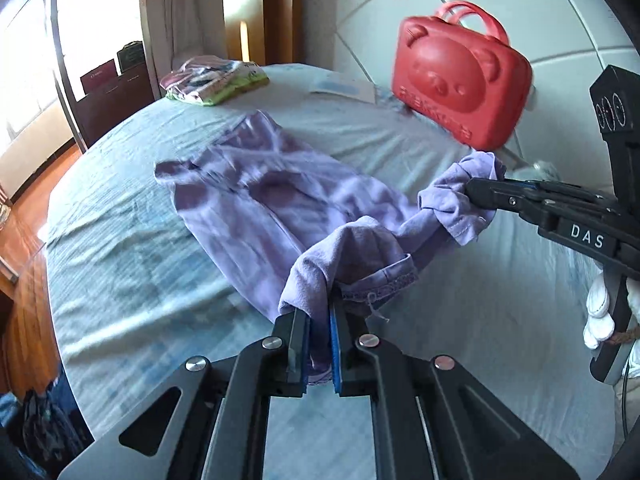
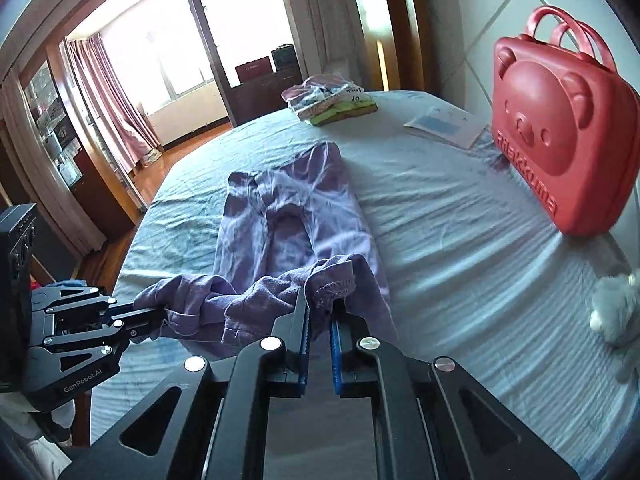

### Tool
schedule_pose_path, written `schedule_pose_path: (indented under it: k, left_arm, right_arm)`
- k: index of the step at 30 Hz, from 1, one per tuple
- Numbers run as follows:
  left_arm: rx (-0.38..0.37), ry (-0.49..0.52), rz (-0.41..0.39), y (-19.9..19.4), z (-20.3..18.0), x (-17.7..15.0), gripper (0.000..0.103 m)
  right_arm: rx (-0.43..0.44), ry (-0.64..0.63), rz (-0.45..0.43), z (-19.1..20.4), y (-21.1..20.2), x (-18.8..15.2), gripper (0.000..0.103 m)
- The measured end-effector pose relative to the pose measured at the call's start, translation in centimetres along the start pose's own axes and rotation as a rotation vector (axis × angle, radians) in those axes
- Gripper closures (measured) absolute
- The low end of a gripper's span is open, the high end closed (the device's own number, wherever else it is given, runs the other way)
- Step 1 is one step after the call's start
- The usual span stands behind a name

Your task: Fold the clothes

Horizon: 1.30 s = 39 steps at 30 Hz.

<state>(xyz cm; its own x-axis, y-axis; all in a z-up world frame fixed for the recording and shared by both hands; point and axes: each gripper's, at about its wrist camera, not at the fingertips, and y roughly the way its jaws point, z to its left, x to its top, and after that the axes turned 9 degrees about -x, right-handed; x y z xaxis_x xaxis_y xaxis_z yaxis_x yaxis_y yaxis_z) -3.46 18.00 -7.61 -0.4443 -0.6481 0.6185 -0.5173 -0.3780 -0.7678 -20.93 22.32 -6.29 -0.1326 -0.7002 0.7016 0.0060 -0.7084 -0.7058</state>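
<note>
A lilac garment [image 1: 256, 196] lies stretched along the pale blue bed sheet [image 1: 120, 264], its far end flat and its near end lifted. My left gripper [image 1: 320, 316] is shut on one near corner of the garment. My right gripper [image 1: 474, 192] is shut on the other near corner, to the right in the left wrist view. In the right wrist view the garment [image 2: 288, 220] runs away from my right gripper [image 2: 320, 308], and the left gripper [image 2: 160, 320] grips the bunched cloth at the left. The hem hangs slack between the two grippers.
A red bear-faced case [image 1: 460, 76] stands at the bed's right side by the tiled wall. A stack of folded clothes [image 1: 212, 80] and a paper sheet [image 1: 344, 88] lie at the far end. A grey soft toy [image 2: 616, 312] sits at the right. The wooden floor [image 1: 24, 280] drops off left.
</note>
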Motion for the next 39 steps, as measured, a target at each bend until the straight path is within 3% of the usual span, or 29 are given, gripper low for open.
schedule_pose_path:
  k: [4,9,16,18,20,23,31,36,39]
  left_arm:
    - [-0.054,0.031,-0.005,1.9,5.9,5.3,0.097]
    - [-0.099,0.026,0.042,6.2,14.0,11.6,0.097]
    - [-0.114,-0.034,0.145,11.9,21.6,15.0,0.093]
    - [-0.111,-0.046,0.162,12.8,22.8,15.3,0.079]
    - [-0.098,-0.051,0.158,12.9,23.8,15.7,0.045]
    - [-0.069,-0.065,0.130,11.8,25.6,16.4,0.037]
    - [-0.020,-0.040,0.117,8.3,28.0,15.8,0.036]
    - [-0.048,0.031,0.111,6.3,28.1,15.7,0.036]
    - [-0.080,0.094,0.128,7.0,27.7,16.7,0.036]
  right_arm:
    - [-0.023,0.051,-0.016,1.7,4.8,5.6,0.095]
    - [-0.050,0.082,0.030,3.6,12.9,12.8,0.095]
    - [-0.100,0.013,0.155,6.6,23.4,18.2,0.094]
    - [-0.134,-0.009,0.182,7.2,25.5,18.7,0.092]
    - [-0.167,-0.014,0.194,7.4,26.6,19.2,0.083]
    - [-0.192,-0.006,0.171,7.7,25.8,19.9,0.053]
    - [-0.253,0.049,0.128,7.9,19.2,19.2,0.052]
    - [-0.285,0.178,0.168,7.8,14.6,12.7,0.052]
    - [-0.289,0.299,0.222,8.0,13.3,8.6,0.052]
